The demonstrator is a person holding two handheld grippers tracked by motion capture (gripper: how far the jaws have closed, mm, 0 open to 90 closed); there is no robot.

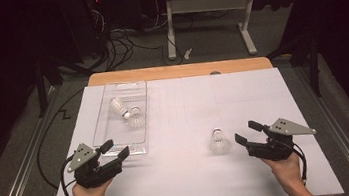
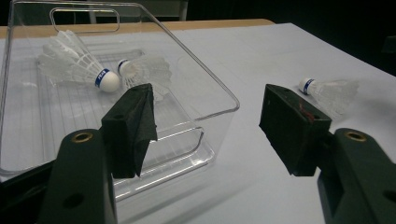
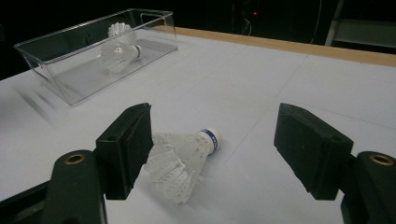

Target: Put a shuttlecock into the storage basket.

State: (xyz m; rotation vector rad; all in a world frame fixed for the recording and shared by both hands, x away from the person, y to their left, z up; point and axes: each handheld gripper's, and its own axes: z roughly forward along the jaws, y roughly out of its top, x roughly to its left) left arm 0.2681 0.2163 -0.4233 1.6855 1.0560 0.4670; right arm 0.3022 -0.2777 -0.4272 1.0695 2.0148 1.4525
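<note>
The work in hand appears to be gathering shuttlecocks into the clear tray [image 1: 140, 113] at the left of the table [image 1: 263, 97]. Two shuttlecocks [image 1: 127, 113] already lie inside it, cork ends close together.

The loose shuttlecock [image 1: 219, 141] lies on the bare white surface, well apart from the tray and near the right gripper [image 1: 245, 133]. In the high view it sits just to the left of that gripper's tips. In the right gripper view it lies on its side [image 3: 184, 158], just ahead of the jaws and toward the left-hand one. Its feather skirt is nearest the camera, and its banded cork points away and to the right. The long axis therefore runs obliquely to the jaw line, not square across the gap.

Both jaws of the right gripper stand wide apart with nothing between the pads. The left gripper [image 1: 117, 151] is likewise spread wide and empty, resting just beside the tray's near end. The right hand is clearly the nearer to the loose shuttlecock.

Limits of observation: part of the feather skirt is hidden behind the left-hand jaw in the right gripper view. The tray's clear walls [image 2: 196, 88] blur the outlines of the shuttlecocks inside. Whether those two touch cannot be determined.
</note>
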